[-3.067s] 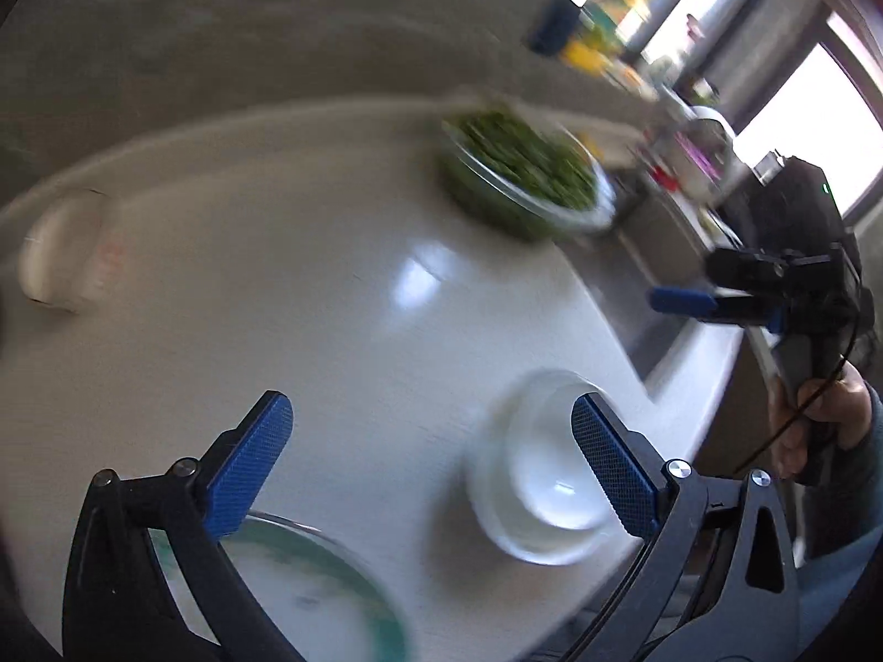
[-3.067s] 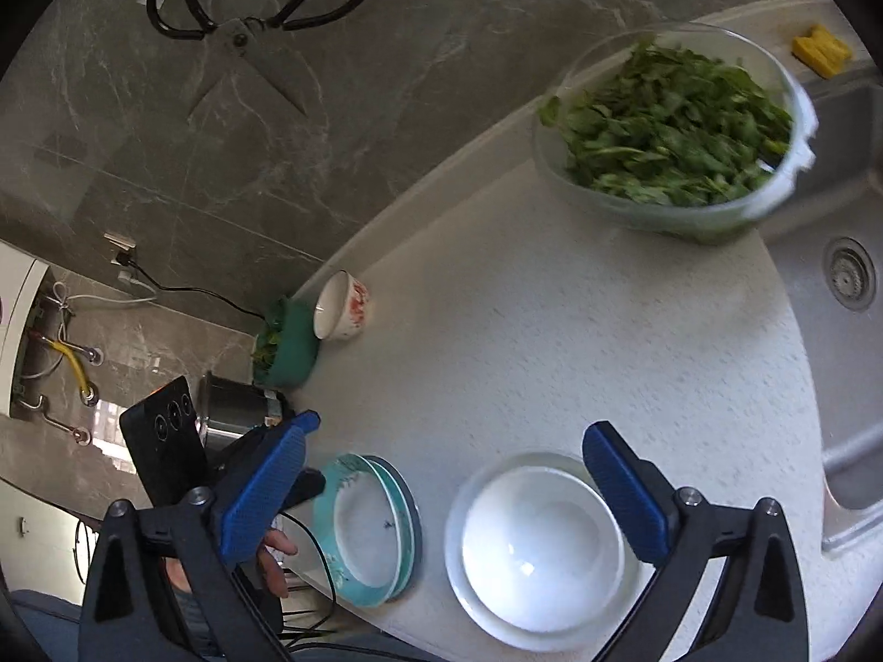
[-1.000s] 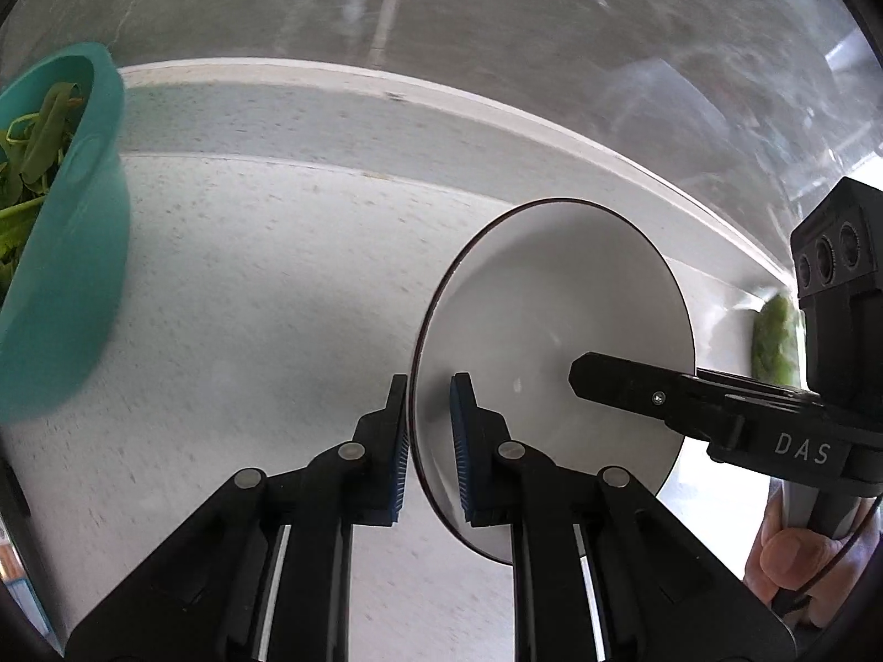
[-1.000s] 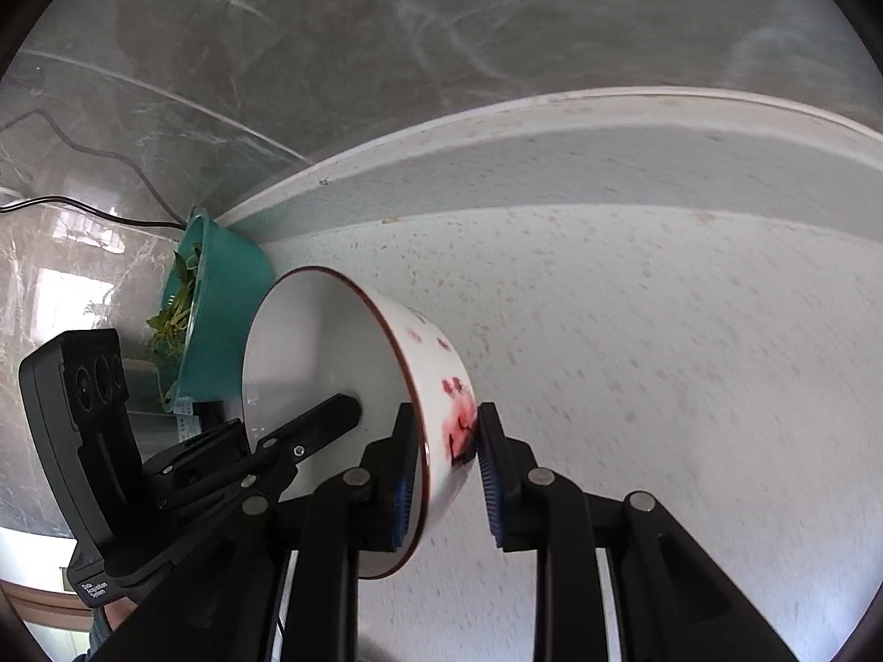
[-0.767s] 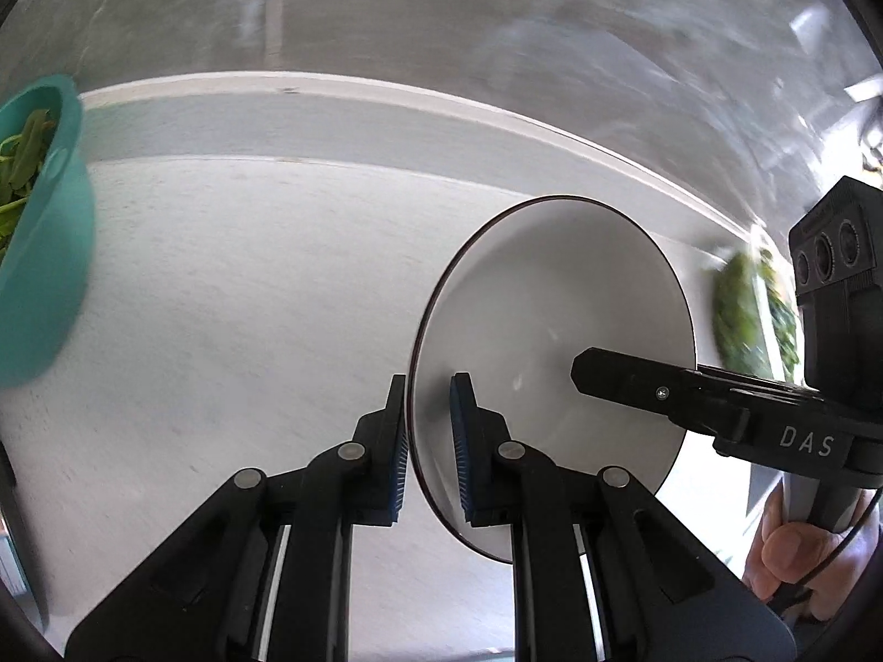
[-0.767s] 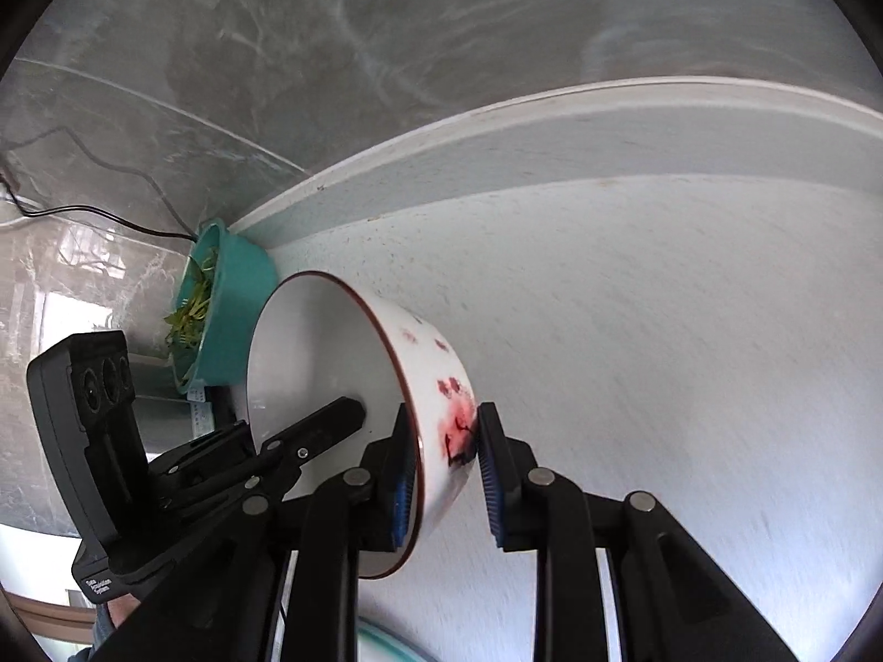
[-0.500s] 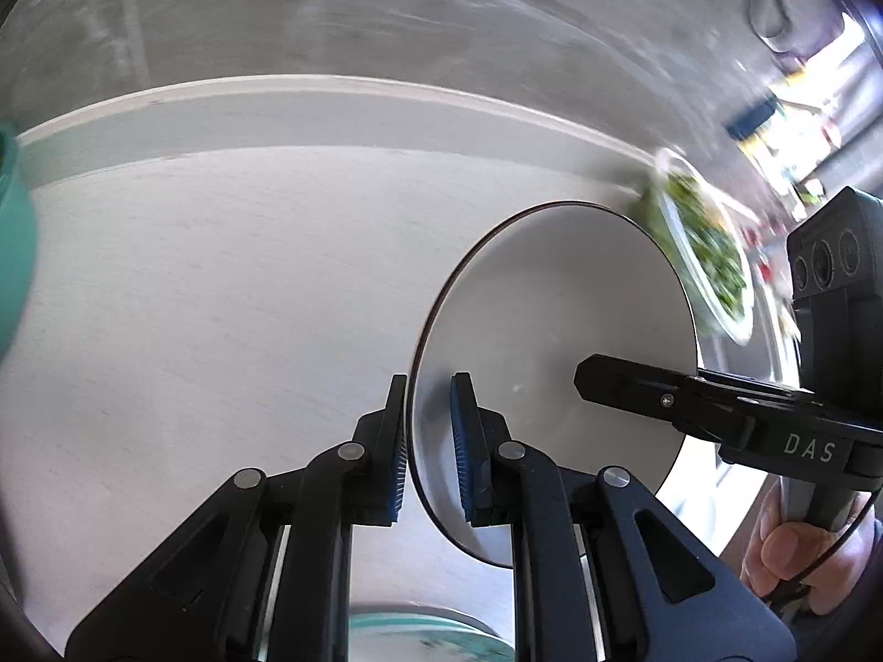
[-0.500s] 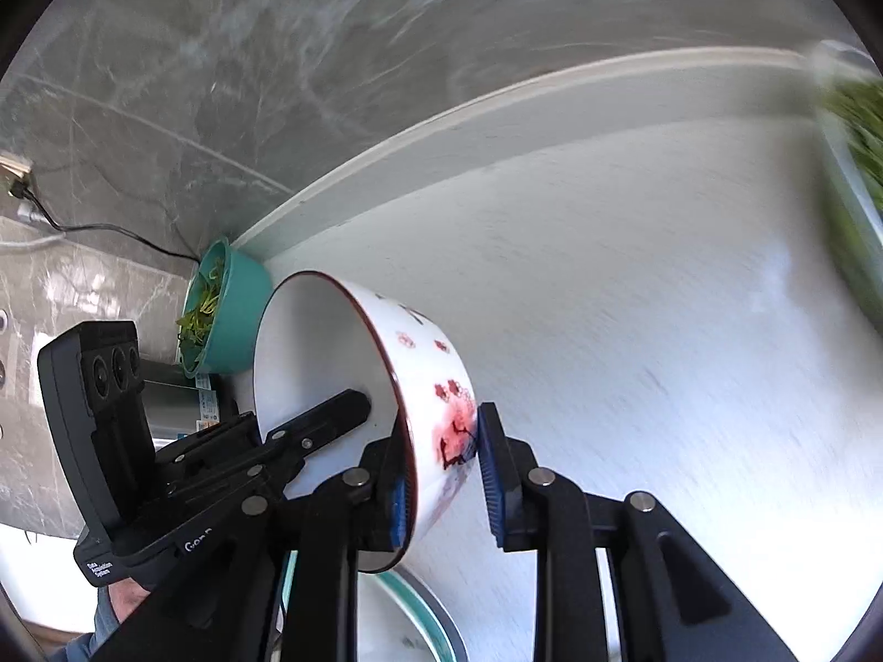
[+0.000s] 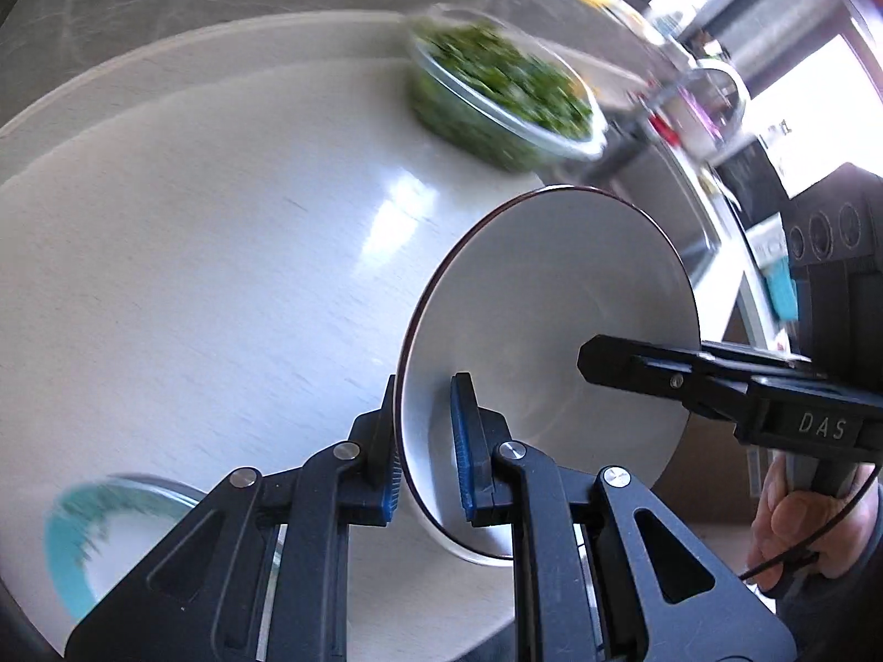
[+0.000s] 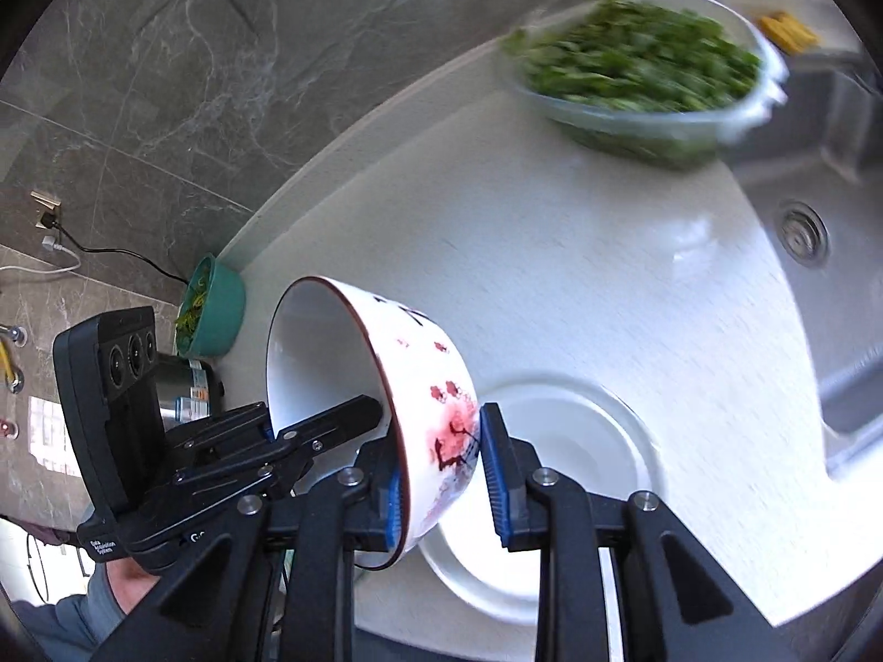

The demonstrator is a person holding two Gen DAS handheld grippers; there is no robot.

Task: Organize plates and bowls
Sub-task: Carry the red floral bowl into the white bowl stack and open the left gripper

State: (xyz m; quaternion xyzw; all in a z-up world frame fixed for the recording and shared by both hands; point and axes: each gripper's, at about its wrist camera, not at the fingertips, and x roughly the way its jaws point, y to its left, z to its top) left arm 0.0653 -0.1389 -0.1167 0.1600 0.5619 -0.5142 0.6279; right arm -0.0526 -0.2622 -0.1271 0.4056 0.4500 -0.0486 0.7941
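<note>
Both grippers hold one white bowl with red flowers (image 10: 419, 380) in the air, tilted on its side; its white inside shows in the left wrist view (image 9: 552, 342). My left gripper (image 9: 425, 436) is shut on one side of the rim. My right gripper (image 10: 439, 469) is shut on the opposite side of the rim. Just below and beyond the bowl lies a stack of white bowls and a plate (image 10: 579, 430) near the counter's front edge. A teal-rimmed plate (image 9: 105, 529) lies at the lower left of the left wrist view.
A glass bowl of chopped greens (image 10: 645, 71) stands at the back of the white counter (image 9: 193, 248), next to the steel sink (image 10: 806, 231). A teal bowl of greens (image 10: 212, 309) sits by the grey wall. The person's hand (image 9: 794, 518) holds the right gripper.
Both grippers have swung the flowered bowl away from the wall and toward the counter's front, over the white stack. The glass bowl of greens and the sink have come into view.
</note>
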